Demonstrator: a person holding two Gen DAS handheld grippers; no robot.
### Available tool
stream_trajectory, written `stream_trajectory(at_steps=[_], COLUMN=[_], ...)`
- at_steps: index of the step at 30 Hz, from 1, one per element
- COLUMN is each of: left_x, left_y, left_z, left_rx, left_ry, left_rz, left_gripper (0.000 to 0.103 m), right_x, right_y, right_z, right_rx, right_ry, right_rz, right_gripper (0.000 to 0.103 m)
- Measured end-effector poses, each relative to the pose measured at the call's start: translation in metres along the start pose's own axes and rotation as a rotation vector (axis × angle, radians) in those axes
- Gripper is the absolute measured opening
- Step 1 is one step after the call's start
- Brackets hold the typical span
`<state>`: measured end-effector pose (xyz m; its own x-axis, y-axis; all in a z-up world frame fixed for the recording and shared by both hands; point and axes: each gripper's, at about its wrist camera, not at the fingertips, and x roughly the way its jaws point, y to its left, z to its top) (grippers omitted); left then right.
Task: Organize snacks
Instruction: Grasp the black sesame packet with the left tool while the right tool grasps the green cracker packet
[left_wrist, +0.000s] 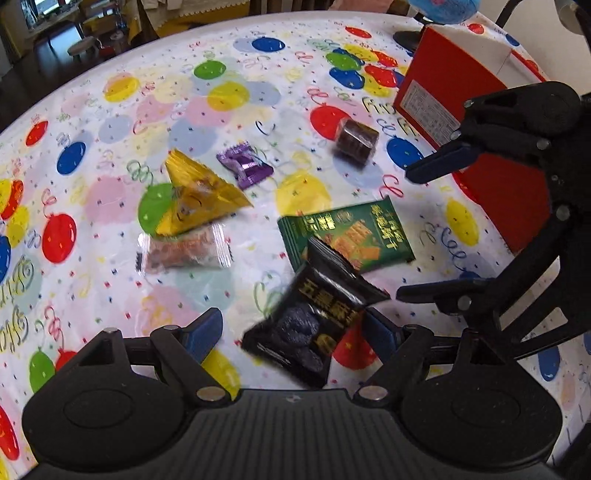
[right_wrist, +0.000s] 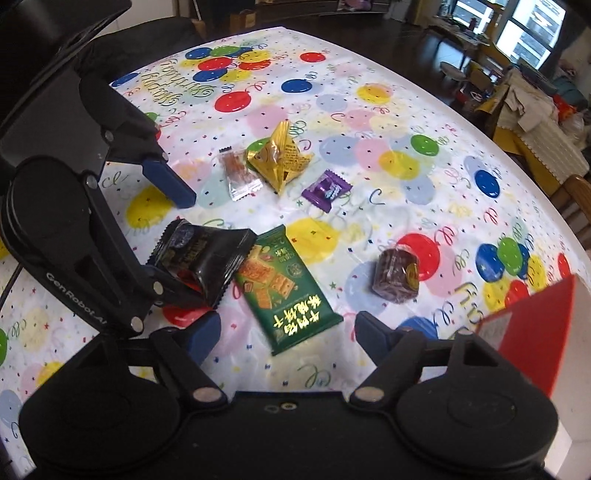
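Several snacks lie on the balloon tablecloth (left_wrist: 258, 92): a black packet (left_wrist: 306, 325), a green cracker packet (left_wrist: 354, 232), a gold triangular packet (left_wrist: 195, 195), a clear orange packet (left_wrist: 181, 251), a purple candy (left_wrist: 243, 166) and a dark brown wrapped cake (left_wrist: 356, 142). My left gripper (left_wrist: 291, 332) is open with the black packet blurred between its fingers, resting against the lower one in the right wrist view (right_wrist: 199, 254). My right gripper (right_wrist: 288, 332) is open above the green packet (right_wrist: 284, 291); it also shows in the left wrist view (left_wrist: 406, 232).
A red box (left_wrist: 476, 122) stands at the table's right side, with its corner in the right wrist view (right_wrist: 532, 332). Chairs and room clutter (right_wrist: 517, 99) lie beyond the table edge.
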<state>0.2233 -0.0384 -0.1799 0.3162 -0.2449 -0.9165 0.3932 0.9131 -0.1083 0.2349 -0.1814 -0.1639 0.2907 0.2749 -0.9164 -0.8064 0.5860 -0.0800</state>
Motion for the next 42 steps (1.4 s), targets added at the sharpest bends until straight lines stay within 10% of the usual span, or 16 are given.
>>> stream_trajectory(at_steps=[14,28,42], left_x=[-0.006,-0.017,-0.040], left_y=[0.007,0.028,0.027], left_z=[0.001,-0.012,-0.032], left_rx=[-0.022,-0.228,-0.303], left_ry=[-0.033,-0.045,-0.063], left_rz=[0.014,0.037,0.054], left_gripper=[0.043,0.033,0.033], right_x=[0.021,0.024,-0.007], right_y=[-0.006,-0.002,0.021], right_z=[0.017,0.011,-0.006], right_rx=[0.014,0.163,0.398], right_ry=[0.036,0.004,-0.076], right_rz=[0.038,0.036,-0.022], right_gripper=[0.075,0.050,0.045])
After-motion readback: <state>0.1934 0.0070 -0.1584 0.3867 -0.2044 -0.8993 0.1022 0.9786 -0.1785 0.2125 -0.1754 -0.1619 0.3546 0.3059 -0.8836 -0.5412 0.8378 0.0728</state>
